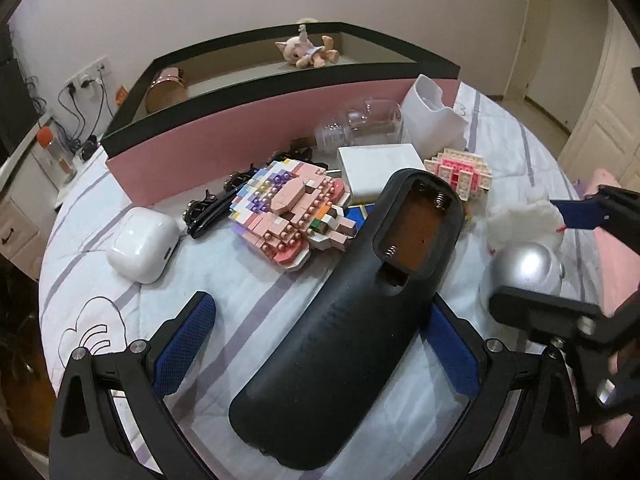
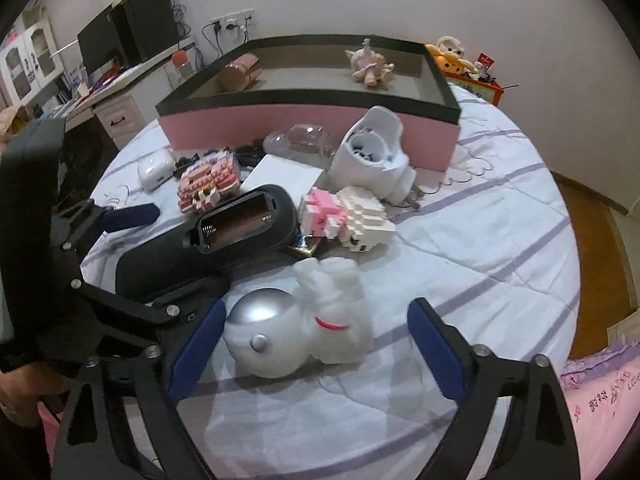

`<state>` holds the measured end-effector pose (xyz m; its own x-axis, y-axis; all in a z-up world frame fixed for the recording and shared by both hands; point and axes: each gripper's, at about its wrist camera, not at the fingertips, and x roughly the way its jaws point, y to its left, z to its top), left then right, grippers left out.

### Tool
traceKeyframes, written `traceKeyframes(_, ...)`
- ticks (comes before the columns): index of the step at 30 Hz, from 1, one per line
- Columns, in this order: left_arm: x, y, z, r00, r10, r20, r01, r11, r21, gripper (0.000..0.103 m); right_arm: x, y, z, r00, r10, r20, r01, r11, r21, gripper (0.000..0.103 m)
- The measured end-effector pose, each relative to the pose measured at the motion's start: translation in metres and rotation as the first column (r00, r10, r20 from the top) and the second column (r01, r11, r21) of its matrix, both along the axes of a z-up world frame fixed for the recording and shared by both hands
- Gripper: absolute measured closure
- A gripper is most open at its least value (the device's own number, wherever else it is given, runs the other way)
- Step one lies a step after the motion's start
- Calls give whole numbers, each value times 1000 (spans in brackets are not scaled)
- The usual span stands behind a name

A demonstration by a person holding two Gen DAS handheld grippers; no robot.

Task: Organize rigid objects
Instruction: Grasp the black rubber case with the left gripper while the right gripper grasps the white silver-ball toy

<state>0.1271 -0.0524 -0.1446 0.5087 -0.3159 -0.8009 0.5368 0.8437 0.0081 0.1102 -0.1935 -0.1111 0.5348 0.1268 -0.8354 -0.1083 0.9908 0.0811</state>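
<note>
A black remote point(image 1: 344, 320) with its battery bay open lies on the striped bedspread between the fingers of my left gripper point(image 1: 320, 312), which is open around it. It also shows in the right wrist view point(image 2: 224, 232). A white astronaut figure with a silver helmet point(image 2: 296, 324) lies between the fingers of my right gripper point(image 2: 316, 320), which is open. The figure shows at the right of the left wrist view point(image 1: 524, 240). A pink storage box with a black rim point(image 1: 240, 128) point(image 2: 312, 120) stands behind the pile.
On the bed lie a white earbuds case point(image 1: 142, 242), black hair clips point(image 1: 212, 204), a pink brick figure point(image 1: 288, 216), a white flat box point(image 1: 380, 168), a pink-white brick model point(image 2: 344, 216), a clear bottle point(image 1: 360, 124) and a white plug-in device point(image 2: 372, 156). The box holds a plush toy point(image 1: 308, 50) and a copper tin point(image 1: 164, 88).
</note>
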Motion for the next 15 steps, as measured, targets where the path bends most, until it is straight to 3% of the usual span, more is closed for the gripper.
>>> traceKeyframes(2, -3, 0, 1, 1000, -3, 8, 3, 1000, -2, 9, 2, 1, -4, 1000, 8, -15, -8, 1000, 10, 30)
traceKeyframes(5, -7, 0, 2, 1000, -7, 10, 7, 1000, -13, 17, 3, -1, -5, 1000, 10, -17, -10, 1000, 16, 30)
traceKeyframes(7, -11, -3, 4, 1000, -21, 10, 21, 1000, -23, 33, 1, -2, -4, 1000, 13, -14, -12, 1000, 18, 30)
traceKeyframes(10, -18, -8, 7, 999, -29, 15, 29, 999, -16, 44, -1, -5, -3, 1000, 8, -11, -7, 999, 32, 30)
traceKeyframes(15, -22, -8, 11, 1000, -14, -13, 13, 998, -56, 56, -5, -14, 1, 1000, -10, -4, 10, 999, 50, 30)
